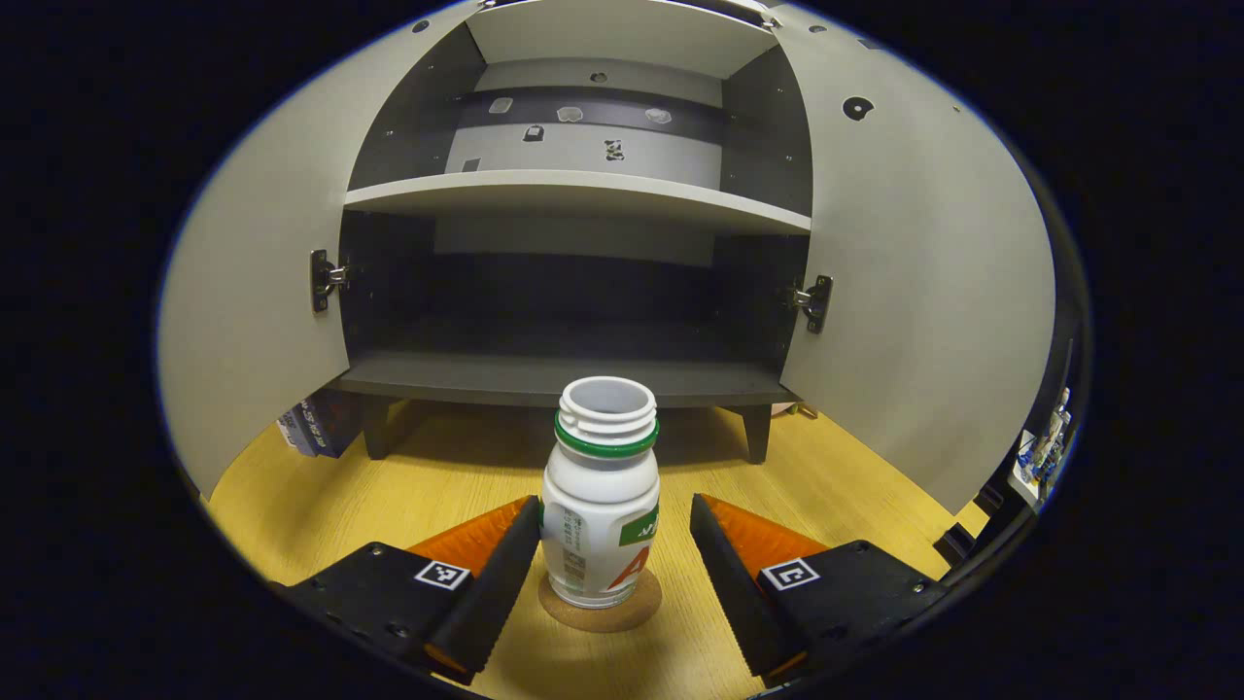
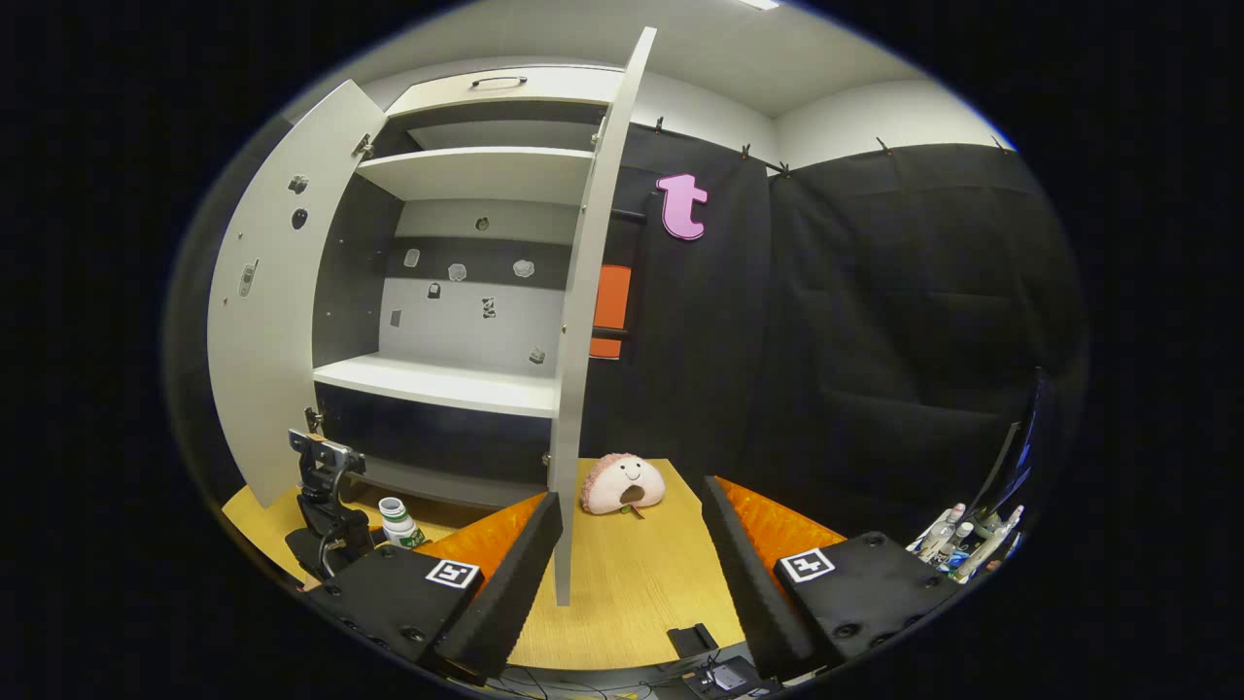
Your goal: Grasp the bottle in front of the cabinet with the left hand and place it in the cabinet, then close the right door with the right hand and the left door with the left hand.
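A white bottle with a green neck ring and no cap stands upright on a round cork coaster, in front of the open cabinet. My left gripper is open with a finger on each side of the bottle; the left finger sits very close, the right one leaves a gap. Both cabinet doors, left and right, stand wide open, and the bottom shelf is bare. In the right gripper view my right gripper is open, holding nothing, with the right door's edge ahead of it. The left gripper and the bottle show at lower left there.
A pink plush toy lies on the wooden table right of the right door. Small boxes sit beside the cabinet's left leg. Several small bottles stand at the far right. Black devices lie at the table's near edge.
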The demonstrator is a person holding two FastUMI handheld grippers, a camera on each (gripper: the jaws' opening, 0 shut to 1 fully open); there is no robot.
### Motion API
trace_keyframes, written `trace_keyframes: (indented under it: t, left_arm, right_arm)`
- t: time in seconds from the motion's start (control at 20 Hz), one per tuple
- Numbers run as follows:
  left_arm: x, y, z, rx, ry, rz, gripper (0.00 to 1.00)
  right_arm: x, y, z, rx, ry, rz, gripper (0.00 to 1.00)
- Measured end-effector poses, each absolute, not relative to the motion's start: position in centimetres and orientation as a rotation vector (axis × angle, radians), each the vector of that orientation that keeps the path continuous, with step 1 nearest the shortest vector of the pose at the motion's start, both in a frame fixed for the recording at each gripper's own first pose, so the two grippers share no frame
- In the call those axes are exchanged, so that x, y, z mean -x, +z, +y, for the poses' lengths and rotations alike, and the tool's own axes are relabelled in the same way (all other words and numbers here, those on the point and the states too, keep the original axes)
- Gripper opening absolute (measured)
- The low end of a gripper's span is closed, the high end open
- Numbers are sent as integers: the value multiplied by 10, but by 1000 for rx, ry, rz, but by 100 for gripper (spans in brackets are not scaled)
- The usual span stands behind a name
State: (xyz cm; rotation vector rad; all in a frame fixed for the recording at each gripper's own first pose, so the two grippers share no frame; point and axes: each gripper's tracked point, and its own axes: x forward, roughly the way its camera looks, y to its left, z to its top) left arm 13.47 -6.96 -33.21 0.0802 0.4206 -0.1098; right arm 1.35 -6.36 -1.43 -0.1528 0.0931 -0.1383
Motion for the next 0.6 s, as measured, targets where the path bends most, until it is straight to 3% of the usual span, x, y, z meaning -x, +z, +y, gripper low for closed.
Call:
trace_keyframes:
  t: [0.15, 0.2, 0.6]
  left_arm:
    - [-140, -335, -67, -113, -100, 429, 85]
    - [-141, -335, -69, -111, -116, 437, 71]
    - [-143, -272, -76, -89, -144, 451, 69]
  right_arm:
    - [-16, -16, -69, 151, -132, 99, 96]
    - [-17, -16, -70, 151, -130, 101, 96]
    - [-30, -9, -73, 135, -92, 72, 96]
